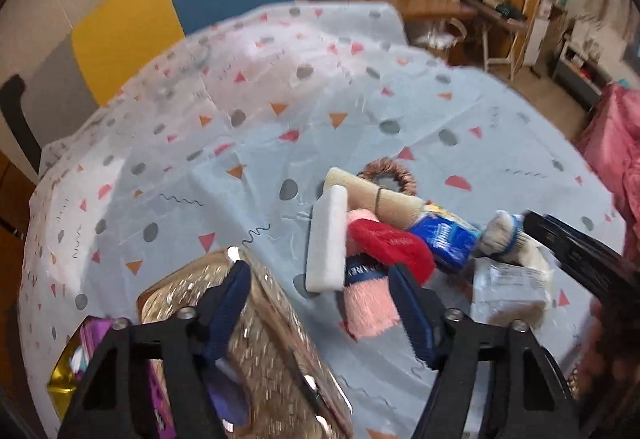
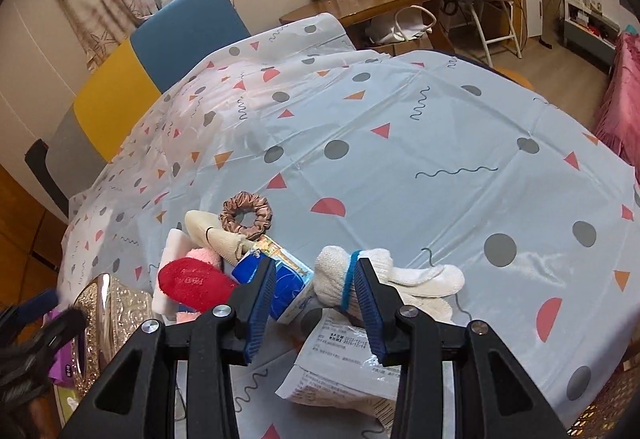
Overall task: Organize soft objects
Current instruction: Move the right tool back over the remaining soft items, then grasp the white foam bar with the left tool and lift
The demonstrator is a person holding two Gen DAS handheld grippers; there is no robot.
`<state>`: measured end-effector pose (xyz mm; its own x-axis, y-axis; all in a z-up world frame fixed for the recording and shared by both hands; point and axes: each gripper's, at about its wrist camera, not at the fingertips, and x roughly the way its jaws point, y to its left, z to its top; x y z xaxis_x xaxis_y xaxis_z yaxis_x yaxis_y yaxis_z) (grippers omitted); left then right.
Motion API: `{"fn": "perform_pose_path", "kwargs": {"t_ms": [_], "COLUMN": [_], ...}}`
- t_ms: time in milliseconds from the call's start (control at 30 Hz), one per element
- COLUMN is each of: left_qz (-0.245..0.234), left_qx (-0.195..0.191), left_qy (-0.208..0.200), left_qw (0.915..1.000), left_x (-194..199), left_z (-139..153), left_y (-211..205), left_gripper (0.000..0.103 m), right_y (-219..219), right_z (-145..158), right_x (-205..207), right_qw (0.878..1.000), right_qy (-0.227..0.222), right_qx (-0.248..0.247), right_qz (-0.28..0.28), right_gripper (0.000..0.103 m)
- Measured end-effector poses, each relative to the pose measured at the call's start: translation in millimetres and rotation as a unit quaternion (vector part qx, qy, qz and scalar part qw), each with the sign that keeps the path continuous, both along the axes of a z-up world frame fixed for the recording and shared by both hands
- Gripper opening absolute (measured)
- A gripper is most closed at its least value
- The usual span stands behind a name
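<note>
though blurred, gold basket (image 1: 256,323) cut off | purple pack (image 1: 96,343) half-hidden

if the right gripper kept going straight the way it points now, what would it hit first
Most likely the clear plastic packet lying between and below the open right gripper; the white knit gloves lie just beyond. Depth is hard to judge here.

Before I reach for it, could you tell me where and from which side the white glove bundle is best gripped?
Probably at the blue band that cinches the white glove bundle: it looks like the narrowest, firmest part. Come from above, jaws either side of the band. The right hand-held gripper already stands open near it, and the floppy finger ends would likely slip.
</note>
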<state>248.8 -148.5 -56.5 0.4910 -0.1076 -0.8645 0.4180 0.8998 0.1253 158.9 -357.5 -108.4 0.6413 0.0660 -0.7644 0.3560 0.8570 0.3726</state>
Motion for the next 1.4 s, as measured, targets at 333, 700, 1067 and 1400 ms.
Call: {"fn": "perform_pose_path", "kwargs": {"t_ms": [333, 700, 1067, 1400], "left_qz": [0.022, 0.045, 0.071, 0.137], "left_qx": [0.036, 0.015, -0.104, -0.135], "left_qy": [0.053, 0.093, 0.054, -0.026], "left_qw": [0.9977, 0.9945, 0.9906, 0.9809], "left_x": [64.1, 82.0, 77.2, 77.5], "left_z": [-43.9, -68.4, 6.3, 73.2], "left_y": [-33.0, -31.1, 7.1, 93.3], "left_gripper": [0.057, 0.018, 0.018, 0.018], "right_y": [4.9, 5.7, 28.5, 33.3], "right_z": [0.3, 0.3, -2.2, -9.7], "right_x": [1.9, 1.3, 6.9, 8.3], "right_qw": [1.000, 0.999, 0.997, 0.996], "right_qy": [-0.004, -0.010, 0.001, 0.022], "right_qx": [0.020, 0.026, -0.008, -0.025], "right_qz": [0.021, 0.026, 0.073, 0.077], "right_gripper": [0.041, 0.041, 0.041, 0.040]}}
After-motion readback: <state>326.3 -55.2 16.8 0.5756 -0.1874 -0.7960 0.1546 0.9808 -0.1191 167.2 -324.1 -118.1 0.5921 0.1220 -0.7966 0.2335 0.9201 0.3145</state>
